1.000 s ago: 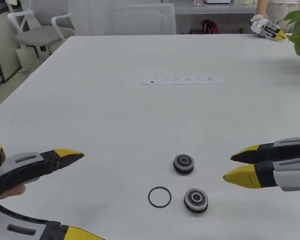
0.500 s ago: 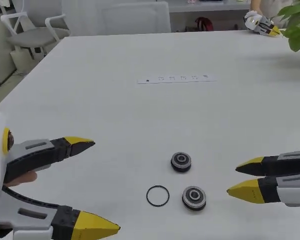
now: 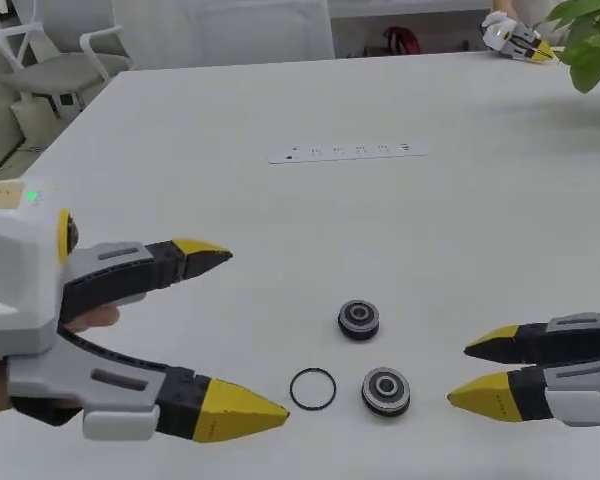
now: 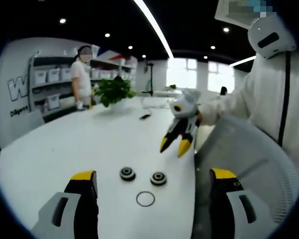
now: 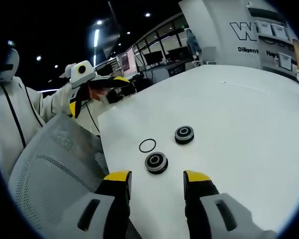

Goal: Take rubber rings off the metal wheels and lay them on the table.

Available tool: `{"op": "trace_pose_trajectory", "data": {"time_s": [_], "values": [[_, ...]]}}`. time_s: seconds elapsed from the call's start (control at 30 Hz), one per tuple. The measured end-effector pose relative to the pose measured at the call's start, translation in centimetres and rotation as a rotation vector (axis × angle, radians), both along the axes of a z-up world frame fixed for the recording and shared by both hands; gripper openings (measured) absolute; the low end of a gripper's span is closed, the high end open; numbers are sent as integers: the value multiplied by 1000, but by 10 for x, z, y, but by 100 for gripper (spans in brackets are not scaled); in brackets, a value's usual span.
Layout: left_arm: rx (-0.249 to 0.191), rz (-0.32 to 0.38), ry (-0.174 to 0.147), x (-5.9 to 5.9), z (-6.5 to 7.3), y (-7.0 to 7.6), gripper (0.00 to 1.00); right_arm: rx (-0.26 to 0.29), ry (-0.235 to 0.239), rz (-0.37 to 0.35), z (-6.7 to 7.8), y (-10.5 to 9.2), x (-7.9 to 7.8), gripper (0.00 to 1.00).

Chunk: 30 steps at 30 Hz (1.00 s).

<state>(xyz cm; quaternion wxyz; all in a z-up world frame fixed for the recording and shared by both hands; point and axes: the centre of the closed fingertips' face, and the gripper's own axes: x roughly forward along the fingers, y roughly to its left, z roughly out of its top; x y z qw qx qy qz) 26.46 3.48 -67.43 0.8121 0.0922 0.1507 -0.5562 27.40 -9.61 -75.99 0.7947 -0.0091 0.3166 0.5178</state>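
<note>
Head view: left hand-held gripper [image 3: 245, 333] hovers over the white counter [image 3: 280, 220], its jaws wide apart and empty. The right hand-held gripper [image 3: 461, 374] has its jaws slightly parted and empty, tips near the nearer metal wheel [image 3: 386, 390]. A loose rubber ring [image 3: 313, 389] lies flat just beside that wheel, with the farther wheel [image 3: 359, 319] behind. Left gripper view: wheels and ring lie ahead between the spread jaws. Right gripper view: the nearer wheel lies just ahead of the parted jaws.

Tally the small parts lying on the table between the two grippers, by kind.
Metal wheels: 2
Loose rubber rings: 1
Total: 3
</note>
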Motion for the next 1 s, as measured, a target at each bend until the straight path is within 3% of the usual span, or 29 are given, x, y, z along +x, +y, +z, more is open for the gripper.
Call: {"op": "trace_pose_trajectory", "data": {"time_s": [0.1,0.2,0.3,0.47,0.83,1.0], "values": [[24,-19,-26,4,1,-8,91,5,2,0,0,2,0,39],[-6,-24,-44,10,9,-16,91,15,2,0,0,6,-1,38],[-30,-34,-39,11,14,-23,90,24,4,3,0,11,-2,38],[-2,-60,-74,19,17,-34,88,29,17,23,-2,19,-5,38],[5,-104,-84,41,22,-63,85,5,9,64,-1,26,0,37],[5,-127,-48,50,15,-77,85,-1,8,67,-2,27,9,37]]}}
